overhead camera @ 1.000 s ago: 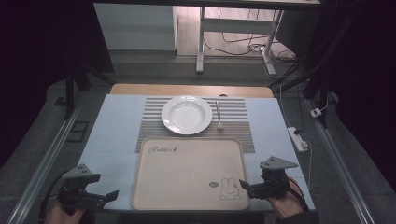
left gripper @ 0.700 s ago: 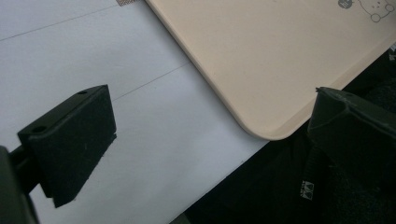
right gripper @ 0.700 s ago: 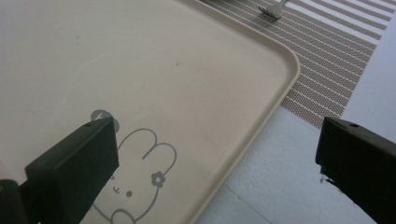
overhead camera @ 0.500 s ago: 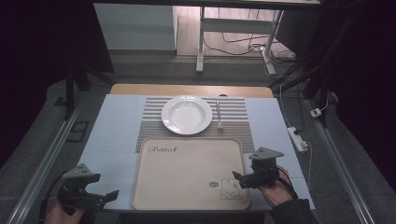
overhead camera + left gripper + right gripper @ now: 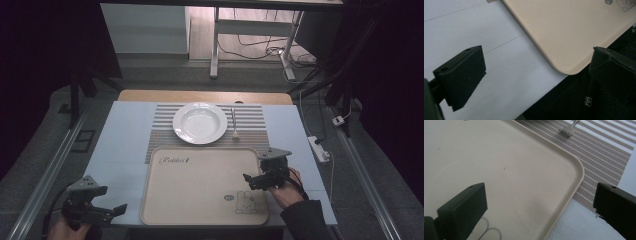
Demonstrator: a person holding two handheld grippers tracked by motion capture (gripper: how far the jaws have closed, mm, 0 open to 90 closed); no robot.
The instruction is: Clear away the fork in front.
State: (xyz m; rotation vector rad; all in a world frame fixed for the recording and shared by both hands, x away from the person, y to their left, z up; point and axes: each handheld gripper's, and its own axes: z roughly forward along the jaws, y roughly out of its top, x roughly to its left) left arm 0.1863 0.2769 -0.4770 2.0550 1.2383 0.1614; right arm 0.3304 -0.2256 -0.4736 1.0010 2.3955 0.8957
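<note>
1. A dim room surrounds a counter (image 5: 125,130) covered in pale blue sheeting, with desk legs and loose cables on the floor beyond it; the person's side of the counter is the near edge.

2. Nearest, the left tongs (image 5: 107,212) hover low off the near left corner of the tray (image 5: 200,195), jaws spread wide and holding nothing. In the left gripper view that rounded corner (image 5: 571,67) lies between the two black jaws but farther off, so this hand seems parked, waiting for its turn.

3. The tray lies flat at the near middle of the counter, empty, its rabbit print (image 5: 246,202) facing the person. It looks set close so both hands can reach its sides.

4. The right tongs (image 5: 251,180) sit over the tray's right edge, jaws apart and empty. In the right gripper view the far right corner of the rim (image 5: 576,170) runs between the jaws, one over the tray floor, the other outside it. I judge this is a line-up to pinch the rim.

5. Behind the tray, a striped mat (image 5: 255,122) holds a white plate (image 5: 200,122), and a fork (image 5: 233,124) lies just beside the plate to its right, tines toward the tray, like a place setting.
</note>
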